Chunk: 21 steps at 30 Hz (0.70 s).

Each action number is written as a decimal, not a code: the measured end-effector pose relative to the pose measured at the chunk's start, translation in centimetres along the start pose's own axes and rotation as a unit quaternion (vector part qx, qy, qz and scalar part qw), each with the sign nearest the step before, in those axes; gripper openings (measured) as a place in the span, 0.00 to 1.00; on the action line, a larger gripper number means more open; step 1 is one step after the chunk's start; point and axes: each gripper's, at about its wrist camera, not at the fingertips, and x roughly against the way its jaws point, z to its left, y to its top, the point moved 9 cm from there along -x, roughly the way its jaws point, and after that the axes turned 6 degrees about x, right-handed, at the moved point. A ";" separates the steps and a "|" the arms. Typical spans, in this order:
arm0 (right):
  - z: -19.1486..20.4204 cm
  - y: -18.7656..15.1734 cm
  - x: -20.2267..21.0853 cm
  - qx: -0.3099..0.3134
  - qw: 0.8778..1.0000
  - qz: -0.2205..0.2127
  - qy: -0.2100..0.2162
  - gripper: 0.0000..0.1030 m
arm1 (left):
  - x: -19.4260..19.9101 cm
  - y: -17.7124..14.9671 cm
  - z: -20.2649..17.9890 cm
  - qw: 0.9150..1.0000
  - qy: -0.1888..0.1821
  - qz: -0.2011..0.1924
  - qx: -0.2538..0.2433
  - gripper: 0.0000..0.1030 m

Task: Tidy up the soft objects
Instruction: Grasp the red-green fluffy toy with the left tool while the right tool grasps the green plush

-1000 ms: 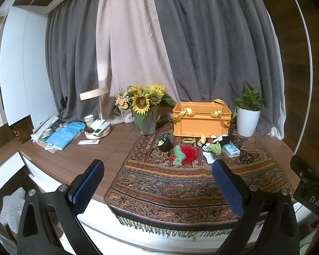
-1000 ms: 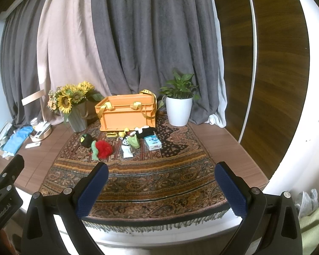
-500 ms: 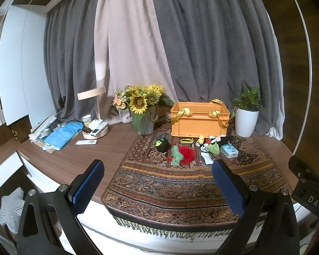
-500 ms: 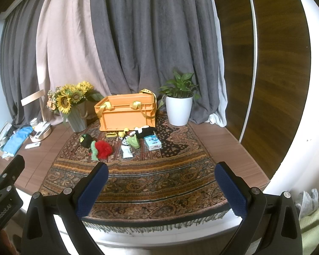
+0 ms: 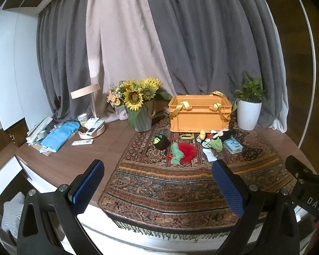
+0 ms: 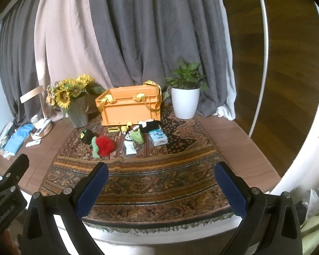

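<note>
An orange crate [image 5: 198,114] [image 6: 130,106] with yellow straps stands at the back of a patterned rug [image 5: 180,180] [image 6: 151,182]. In front of it lie soft toys: a red fluffy one [image 5: 187,151] [image 6: 105,144] with a green part, a black and green one [image 5: 160,141] [image 6: 87,136], a green plush [image 5: 217,144] [image 6: 137,136], a black plush [image 5: 224,133] [image 6: 151,125] and a small yellow one [image 5: 202,135]. My left gripper [image 5: 157,182] and right gripper [image 6: 159,184] are open and empty, well short of the toys, near the table's front edge.
A sunflower vase [image 5: 140,114] [image 6: 77,112] stands left of the crate, a white potted plant [image 5: 248,112] [image 6: 185,104] right of it. A blue box [image 5: 233,145] [image 6: 158,137], a white packet [image 6: 130,147], a lamp [image 5: 91,110] and clutter [image 5: 57,136] are on the table.
Both grippers have moved slightly closer to the table, so the crate and toys look a little larger. The jaws stay open.
</note>
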 end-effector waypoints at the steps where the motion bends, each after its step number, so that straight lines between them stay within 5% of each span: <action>1: 0.2 0.1 -0.9 0.000 1.000 0.003 0.002 0.98 | -1.0 0.2 -0.2 1.000 -0.001 0.002 0.000 1.00; 10: 2.4 3.0 -8.7 0.009 1.000 0.024 0.010 0.98 | -9.0 1.9 -1.3 0.999 -0.027 0.009 -0.028 1.00; 21: 4.4 4.1 -17.1 0.029 0.996 0.075 0.024 0.94 | -18.2 1.5 -3.4 0.994 -0.055 0.081 -0.052 1.00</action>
